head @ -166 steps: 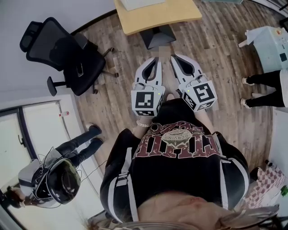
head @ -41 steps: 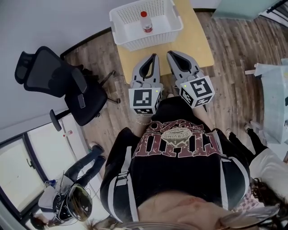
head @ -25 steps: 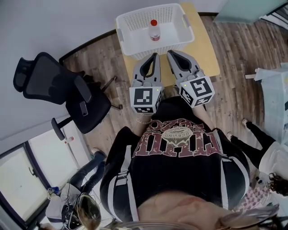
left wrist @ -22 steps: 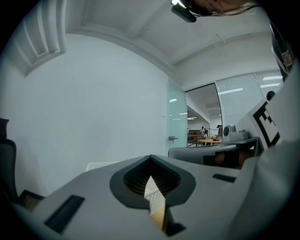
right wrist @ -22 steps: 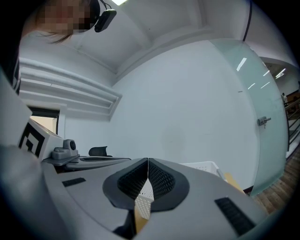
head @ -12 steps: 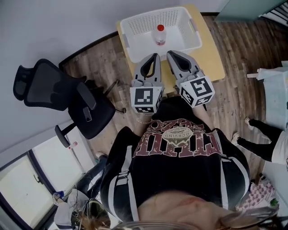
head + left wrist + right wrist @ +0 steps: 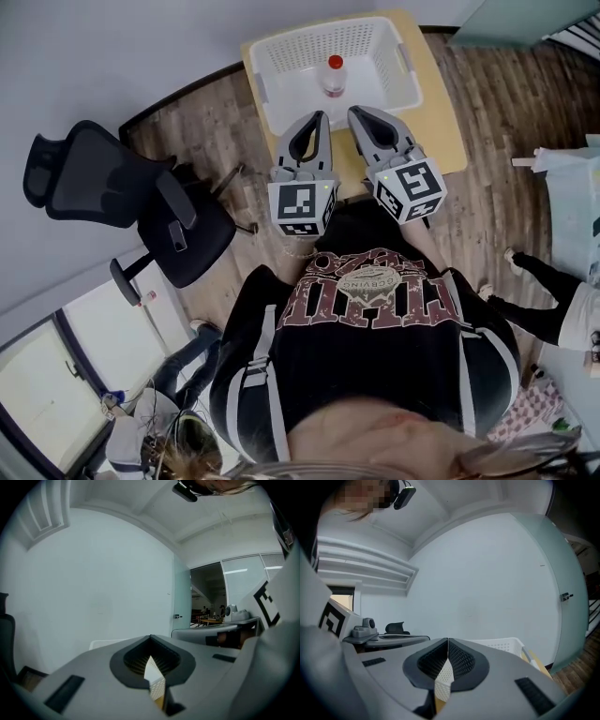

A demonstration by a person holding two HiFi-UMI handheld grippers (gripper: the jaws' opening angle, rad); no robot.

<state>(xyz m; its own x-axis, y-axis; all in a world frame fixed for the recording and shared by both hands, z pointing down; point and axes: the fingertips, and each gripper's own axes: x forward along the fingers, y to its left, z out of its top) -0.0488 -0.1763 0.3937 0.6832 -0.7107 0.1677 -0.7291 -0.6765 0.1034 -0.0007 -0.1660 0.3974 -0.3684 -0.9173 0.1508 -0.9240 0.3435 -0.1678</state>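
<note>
Head view: I hold my left gripper (image 7: 321, 115) and right gripper (image 7: 355, 111) side by side, close to my body. Both are pressed together on nothing and aim at the basket (image 7: 265, 94) on the worktop (image 7: 441, 112); inside it a bottle (image 7: 334, 77) stands upright, cap up, long axis vertical, probably for a grab from above. Left gripper view: my gripper (image 7: 150, 637) is closed and empty, the basket (image 7: 103, 644) low beyond it. Right gripper view: the gripper (image 7: 448, 640) is likewise closed and empty, with the basket (image 7: 501, 645) just ahead to the right.

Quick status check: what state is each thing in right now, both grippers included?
Left gripper: shut, empty.
Right gripper: shut, empty.
White basket: on the table, holding only the bottle.
Bottle: upright, red cap on.
Office chair: unoccupied.
</note>
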